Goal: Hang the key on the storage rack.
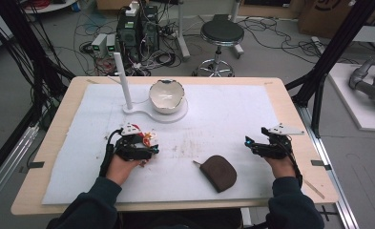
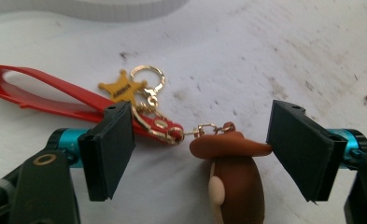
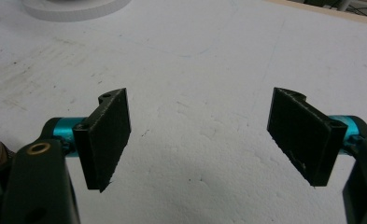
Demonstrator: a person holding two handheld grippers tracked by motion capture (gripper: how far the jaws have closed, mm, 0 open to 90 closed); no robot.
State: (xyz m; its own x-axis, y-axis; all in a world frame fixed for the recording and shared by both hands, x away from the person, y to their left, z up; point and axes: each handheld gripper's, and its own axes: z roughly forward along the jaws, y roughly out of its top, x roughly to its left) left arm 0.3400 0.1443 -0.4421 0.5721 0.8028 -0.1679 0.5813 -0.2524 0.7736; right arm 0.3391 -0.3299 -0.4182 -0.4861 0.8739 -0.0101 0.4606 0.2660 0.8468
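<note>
- I see a lab floor strewn with cables, computer boxes and a black stool behind the wooden bench, which carries a white foam mat smudged with dirt near its middle.
- At the far side of the mat stands a white stand with an upright post, and a cracked white eggshell-shaped bowl sits on its base.
- My left hand-held gripper has its jaws spread wide, resting low over the mat on the left.
- Between those jaws lies the keychain with a brown-hatted figure; the hat brim reaches the right jaw, though I cannot tell whether it touches.
- The keychain's long axis runs roughly across the jaw gap: the figure sits toward the right jaw, its gold chain leading left to a red strap that passes behind the left jaw, with a gold star charm just beyond.
- I judge the left hand far nearer, and closing would catch the figure's hat.
- My right hand-held gripper is wide open over bare mat, well apart from the keychain.
- A dark brown half-round pouch lies between the two hands, nearer the right.
</note>
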